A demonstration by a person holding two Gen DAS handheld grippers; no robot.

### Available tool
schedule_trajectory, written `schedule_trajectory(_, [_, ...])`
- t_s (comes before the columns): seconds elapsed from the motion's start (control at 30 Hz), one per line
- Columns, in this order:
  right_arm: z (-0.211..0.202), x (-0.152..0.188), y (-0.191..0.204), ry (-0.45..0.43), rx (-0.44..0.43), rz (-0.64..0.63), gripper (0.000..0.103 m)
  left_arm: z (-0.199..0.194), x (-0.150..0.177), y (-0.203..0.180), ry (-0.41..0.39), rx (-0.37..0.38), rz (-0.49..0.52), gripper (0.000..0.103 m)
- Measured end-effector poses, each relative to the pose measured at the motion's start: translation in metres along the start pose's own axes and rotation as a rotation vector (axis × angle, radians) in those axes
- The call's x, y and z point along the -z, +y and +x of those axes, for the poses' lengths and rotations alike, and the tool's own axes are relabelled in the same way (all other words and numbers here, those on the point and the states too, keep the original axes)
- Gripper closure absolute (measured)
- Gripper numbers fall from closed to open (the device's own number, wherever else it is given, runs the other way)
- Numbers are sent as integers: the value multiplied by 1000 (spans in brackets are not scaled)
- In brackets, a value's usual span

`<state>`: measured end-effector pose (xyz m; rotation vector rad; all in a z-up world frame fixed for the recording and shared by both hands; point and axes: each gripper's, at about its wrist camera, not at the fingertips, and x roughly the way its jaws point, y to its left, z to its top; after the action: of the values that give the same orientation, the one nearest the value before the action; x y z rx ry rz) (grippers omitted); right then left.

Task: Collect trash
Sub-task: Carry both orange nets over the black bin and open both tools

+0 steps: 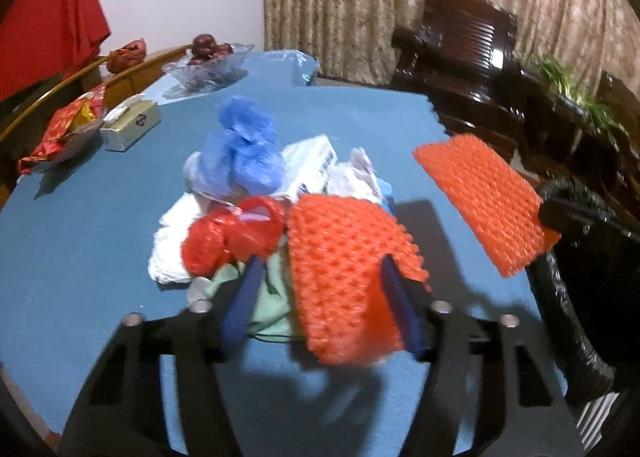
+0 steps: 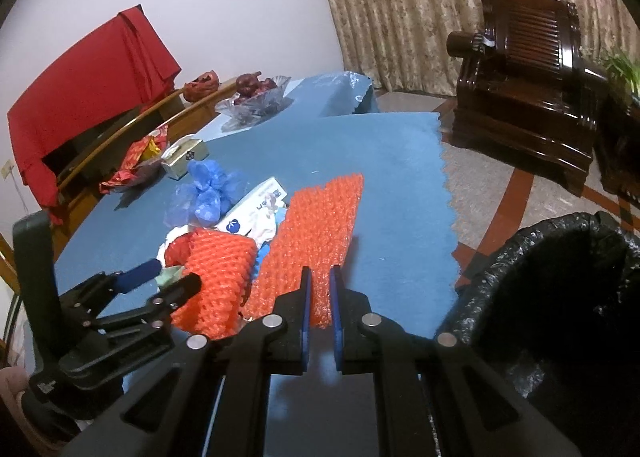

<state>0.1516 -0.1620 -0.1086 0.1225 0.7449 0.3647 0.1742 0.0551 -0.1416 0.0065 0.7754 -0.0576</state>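
Blue table (image 2: 380, 177), right gripper (image 2: 320, 277) pinching foam net (image 2: 316, 225)

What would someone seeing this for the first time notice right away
Two bright orange foam nets stand out. The right gripper is shut on one orange foam net, holding it above the blue table cover. The other orange foam net lies between the left gripper's fingers at the near edge of the trash pile. A black-lined bin waits at the right.

Blue-covered table (image 2: 360, 161) with trash pile (image 1: 256, 193), tissue box (image 1: 130, 127), glass bowl (image 1: 208, 69)
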Motion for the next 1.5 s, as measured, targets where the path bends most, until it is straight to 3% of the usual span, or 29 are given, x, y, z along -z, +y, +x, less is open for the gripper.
schedule_trajectory(0.1, [-1,2,-2,4,1,3,94,3,2,-6,21,21,29,84])
schedule_trajectory(0.2, [-3,4,-4,2,1,8,94,-1,1,-8,3,10,52,100])
schedule_trajectory(0.57, [-32,0,-3,-46,7,5,94,-44,-16,-7,-101,46,24,102])
schedule_trajectory(0.8, [-62,2,-14,-84,54,22,94,-63,-26,-26,-137,97,48,102])
schedule_trajectory(1.23, [-135,24,-88,-138,262,121,94,-64,-37,-129,-157,302,173,102])
schedule_trajectory(1.5, [-168,49,-142,-138,415,222,94,-50,-33,-208,-119,437,253,102])
